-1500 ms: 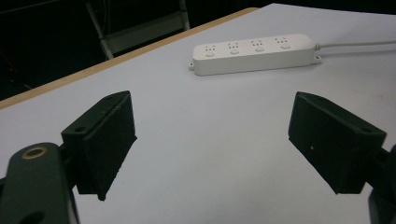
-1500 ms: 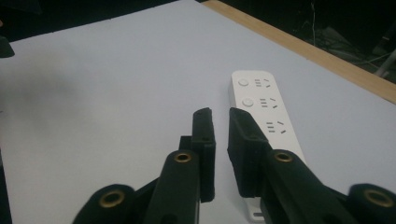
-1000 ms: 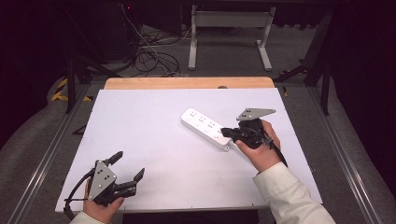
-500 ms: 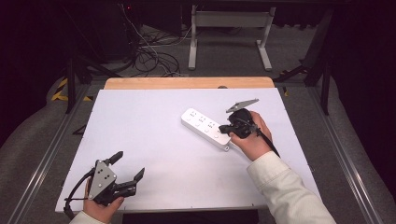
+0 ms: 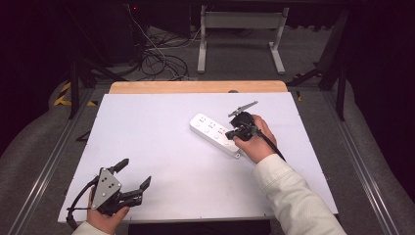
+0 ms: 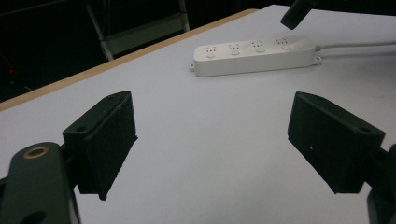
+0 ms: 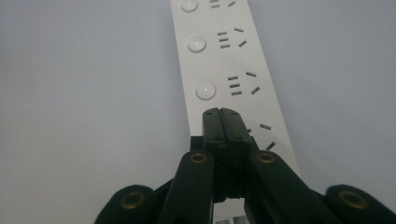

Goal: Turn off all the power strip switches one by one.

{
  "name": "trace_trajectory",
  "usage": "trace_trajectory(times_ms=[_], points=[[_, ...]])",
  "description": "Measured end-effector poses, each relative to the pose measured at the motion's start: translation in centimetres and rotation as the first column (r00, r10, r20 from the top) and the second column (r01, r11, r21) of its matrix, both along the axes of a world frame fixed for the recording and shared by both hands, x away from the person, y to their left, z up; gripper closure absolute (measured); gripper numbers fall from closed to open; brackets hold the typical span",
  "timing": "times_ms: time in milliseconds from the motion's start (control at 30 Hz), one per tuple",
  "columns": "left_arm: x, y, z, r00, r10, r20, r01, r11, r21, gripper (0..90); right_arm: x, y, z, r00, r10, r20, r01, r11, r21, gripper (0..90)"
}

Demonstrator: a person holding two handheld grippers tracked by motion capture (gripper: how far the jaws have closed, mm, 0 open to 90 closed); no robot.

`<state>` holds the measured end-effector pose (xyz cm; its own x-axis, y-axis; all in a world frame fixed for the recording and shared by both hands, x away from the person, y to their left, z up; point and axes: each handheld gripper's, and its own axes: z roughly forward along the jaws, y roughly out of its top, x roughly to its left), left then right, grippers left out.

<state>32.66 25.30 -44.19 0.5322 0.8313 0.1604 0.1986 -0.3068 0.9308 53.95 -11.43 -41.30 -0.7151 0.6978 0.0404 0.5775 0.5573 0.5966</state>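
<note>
— Where's the right claw (image 5: 231, 133) at?

— Jaws pressed flat together, nothing between them. In the right gripper view the tips (image 7: 226, 122) sit over the near end of the white power strip (image 7: 224, 65), above its last socket — whether they actually touch the casing, I can't tell.

— And the strip itself?

— Lying flat on the white bench (image 5: 161, 127), right of centre, angled with its far end toward the middle of the bench. Four round buttons, each beside its set of slots. The person's right hand (image 5: 254, 142) rests over its near end, and a white cable runs off from that end in the left gripper view.

— The left claw (image 5: 133, 180)?

— Jaws wide apart, holding nothing — it's held low over the near left corner of the bench, well apart from the strip (image 6: 257, 53), pointing roughly toward it.

— Anything beyond the bench?

— A wooden edge (image 5: 195, 87) along the far side, then tangled cables (image 5: 161, 54) on the floor.
</note>
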Motion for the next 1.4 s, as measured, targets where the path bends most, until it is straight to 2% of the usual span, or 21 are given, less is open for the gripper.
trace_trajectory(times_ms=[333, 600, 867, 1100, 1400], points=[[0.1, 0.0, 0.0, 1.0, -0.005, -0.004, 0.005, 1.0, -0.001, 16.4, 0.4, 0.7, -1.4, 0.9998, 0.005, -0.021, -0.006, 0.999, -0.042, 90.0], [0.1, 0.0, -0.1, 1.0, -0.004, -0.005, 0.004, 1.0, -0.001, 16.4, 0.5, 0.9, -1.9, 0.9995, 0.009, -0.029, -0.011, 0.999, -0.053, 90.0], [0.0, 0.0, 0.0, 1.0, -0.004, -0.001, 0.004, 1.0, 0.001, 16.4, 0.5, 1.1, -2.3, 0.9997, 0.013, -0.019, -0.014, 0.998, -0.057, 90.0], [0.0, 0.0, 0.0, 1.0, -0.005, -0.001, 0.005, 1.0, 0.001, 16.4, 0.1, 1.4, -2.6, 0.9998, 0.016, 0.01, -0.016, 0.997, -0.08, 90.0], [0.0, -0.1, 0.0, 1.0, -0.006, -0.001, 0.006, 1.0, 0.004, 16.4, 0.0, 1.3, -2.7, 0.9998, 0.009, 0.016, -0.008, 0.998, -0.069, 90.0]])
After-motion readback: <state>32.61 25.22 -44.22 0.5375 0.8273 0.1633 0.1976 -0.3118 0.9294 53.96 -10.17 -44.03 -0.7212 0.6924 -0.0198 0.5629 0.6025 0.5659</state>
